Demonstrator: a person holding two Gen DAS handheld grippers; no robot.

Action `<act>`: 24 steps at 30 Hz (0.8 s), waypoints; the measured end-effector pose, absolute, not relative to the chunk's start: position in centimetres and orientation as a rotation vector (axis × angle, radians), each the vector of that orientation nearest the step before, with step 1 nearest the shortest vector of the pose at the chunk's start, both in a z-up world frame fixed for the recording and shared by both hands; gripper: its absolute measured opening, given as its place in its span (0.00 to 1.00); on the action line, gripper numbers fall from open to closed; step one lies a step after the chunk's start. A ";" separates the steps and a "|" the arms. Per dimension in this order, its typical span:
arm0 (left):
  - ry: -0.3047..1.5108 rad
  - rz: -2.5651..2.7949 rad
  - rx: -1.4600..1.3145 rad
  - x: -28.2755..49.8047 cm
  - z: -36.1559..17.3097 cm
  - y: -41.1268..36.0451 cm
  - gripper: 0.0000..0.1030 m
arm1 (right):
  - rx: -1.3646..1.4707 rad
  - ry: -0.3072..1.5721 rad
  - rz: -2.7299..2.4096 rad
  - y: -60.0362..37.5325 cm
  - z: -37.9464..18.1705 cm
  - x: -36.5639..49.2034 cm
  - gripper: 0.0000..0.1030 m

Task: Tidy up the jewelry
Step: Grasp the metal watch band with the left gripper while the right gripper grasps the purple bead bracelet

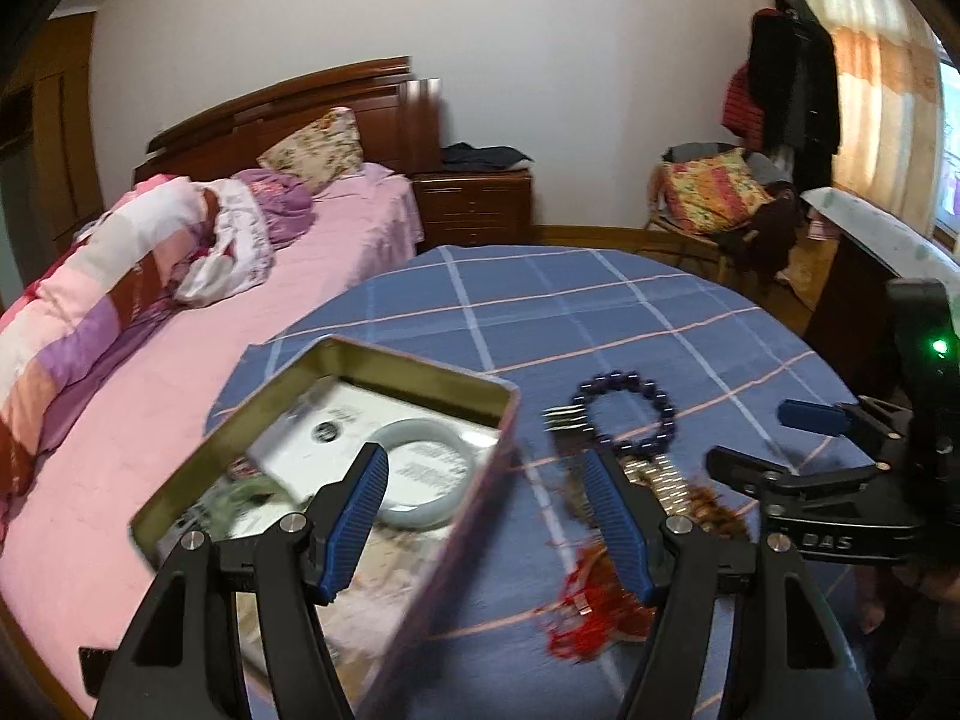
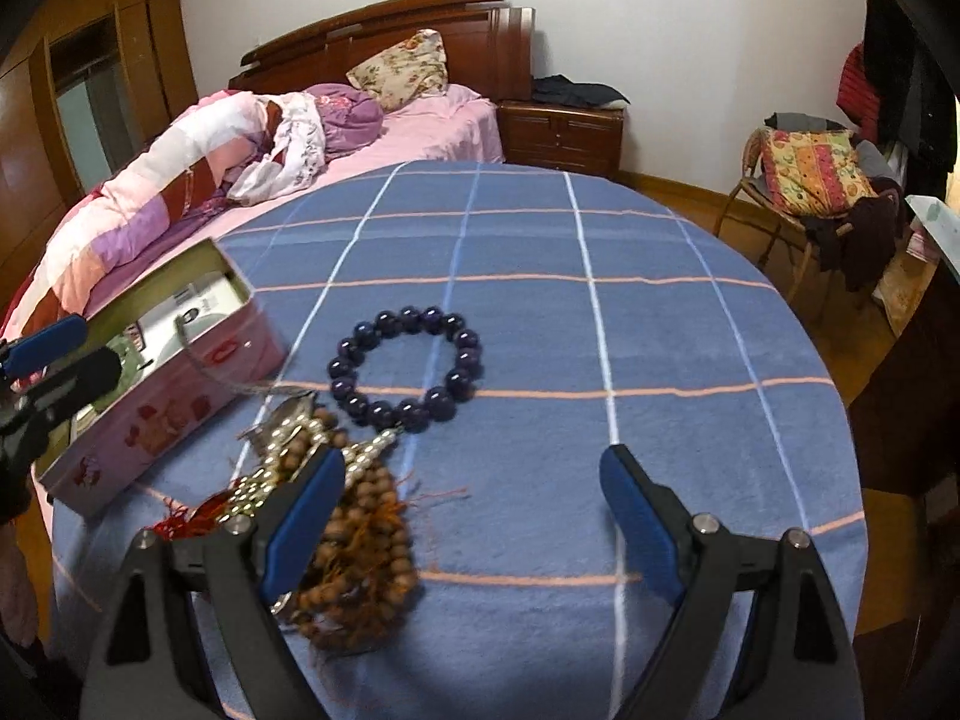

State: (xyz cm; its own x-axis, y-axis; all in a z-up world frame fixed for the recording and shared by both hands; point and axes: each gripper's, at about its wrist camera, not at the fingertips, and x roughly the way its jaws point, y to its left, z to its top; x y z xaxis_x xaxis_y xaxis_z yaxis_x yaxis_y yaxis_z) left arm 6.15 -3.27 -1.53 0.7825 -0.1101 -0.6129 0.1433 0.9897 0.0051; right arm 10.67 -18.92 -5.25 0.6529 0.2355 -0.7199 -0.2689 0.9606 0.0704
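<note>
Over on the left, the open tin (image 2: pixel 174 384) sits at the table's (image 2: pixel 600 330) edge, pink-sided with red motifs, a pale jade-like bangle (image 1: pixel 420 474) lying inside on a printed sheet. That bangle looks rigid, smooth, probably brittle: pinch it across the band, gently. The sheet's print is too blurred to read. The left gripper (image 1: pixel 486 528) hovers above the tin's near wall, jaws spread wide, nothing between them.

Moving right: a tangled heap with a red tassel (image 1: pixel 576 612), a metal link band (image 2: pixel 270 474) and brown wooden beads (image 2: pixel 360 564), limp and likely to snag, so lift from the bunch's middle. Beyond it the dark purple bead bracelet (image 2: pixel 405 369) lies flat; round, slick beads, best taken across one side.

The right gripper (image 2: pixel 474 522) hangs over the heap's right edge, jaws spread, empty. Its body reads "DAS".
</note>
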 end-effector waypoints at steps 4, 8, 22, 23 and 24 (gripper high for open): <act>0.669 -0.181 0.065 7.1 -2.0 -5.0 0.66 | -0.031 0.800 0.279 -19.4 -5.0 10.8 0.86; 0.694 -0.193 0.074 8.4 -2.9 -6.0 0.66 | -0.019 0.804 0.284 -19.7 -5.4 10.8 0.86; 0.783 -0.241 0.066 10.4 -5.2 -7.3 0.14 | -0.030 0.817 0.283 -19.0 -5.6 12.6 0.84; 0.771 -0.243 0.054 10.2 -4.8 -7.1 0.14 | -0.032 0.822 0.284 -18.8 -5.6 12.9 0.82; 0.761 -0.243 0.045 10.2 -4.5 -6.8 0.14 | -0.039 0.833 0.283 -18.5 -5.7 13.4 0.78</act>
